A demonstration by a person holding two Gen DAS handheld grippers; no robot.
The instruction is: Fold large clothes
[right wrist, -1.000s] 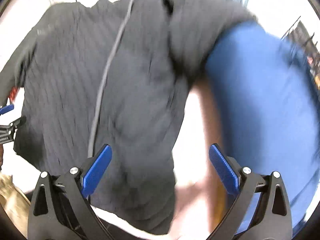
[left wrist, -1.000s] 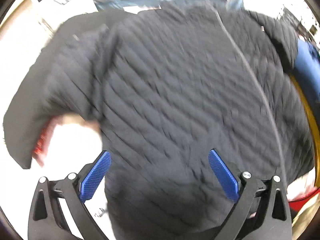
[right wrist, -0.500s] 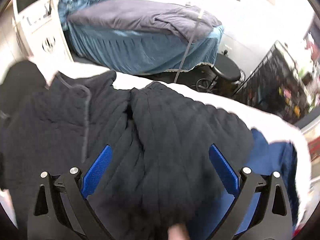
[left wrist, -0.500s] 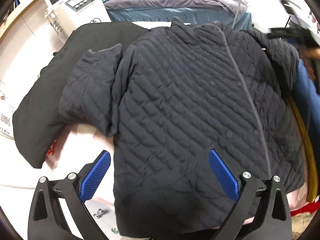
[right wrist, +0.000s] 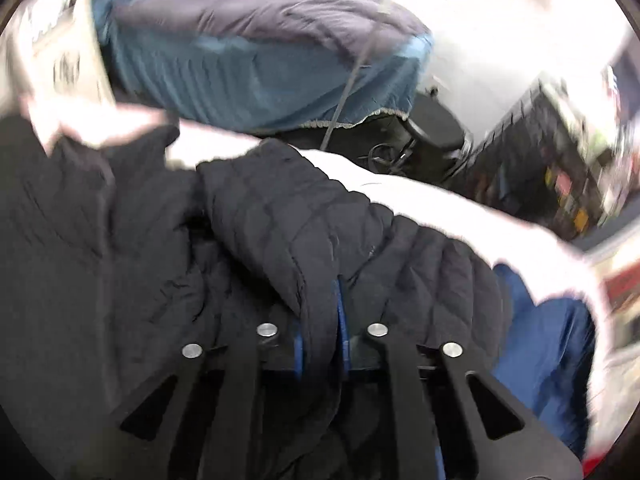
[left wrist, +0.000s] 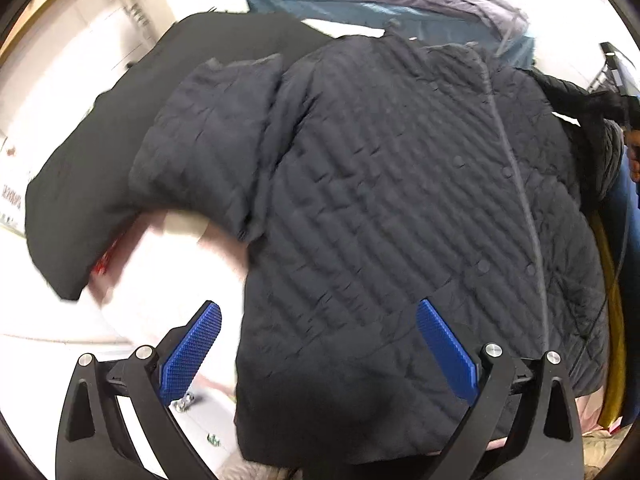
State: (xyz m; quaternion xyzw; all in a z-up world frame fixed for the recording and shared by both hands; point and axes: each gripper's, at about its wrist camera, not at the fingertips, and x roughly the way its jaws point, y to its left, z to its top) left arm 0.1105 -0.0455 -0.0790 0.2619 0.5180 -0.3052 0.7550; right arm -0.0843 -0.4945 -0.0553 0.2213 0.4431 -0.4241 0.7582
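Right claw [right wrist: 320,308] has just closed, pinching the jacket's sleeve [right wrist: 304,232].

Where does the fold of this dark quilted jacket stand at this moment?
Done: the dark quilted jacket lies spread front-up, one sleeve already folded in. In hand: the right gripper, its jaws just closed, pinches the opposite sleeve, about to fold it. The left gripper hovers open over the hem. Left: that sleeve and the body folds.
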